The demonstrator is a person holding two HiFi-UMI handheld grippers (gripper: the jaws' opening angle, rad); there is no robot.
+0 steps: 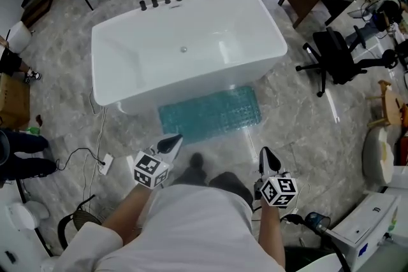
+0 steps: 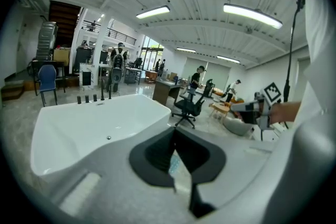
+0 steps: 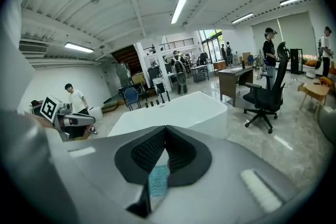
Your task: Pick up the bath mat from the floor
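A white freestanding bathtub (image 1: 185, 48) stands on the marble floor (image 1: 306, 124), and the teal bath mat (image 1: 210, 113) lies flat on that floor against the tub's near side, partly tucked beneath its edge. The person's two forearms reach forward and down at waist height, well short of the mat. The left gripper (image 1: 172, 142) and the right gripper (image 1: 265, 155) both point toward the mat, each with its jaws pressed together on nothing.

Bright ceiling strip lights (image 2: 252, 14), glossy floor (image 1: 306, 130) glare, fisheye edges seemingly blurred.
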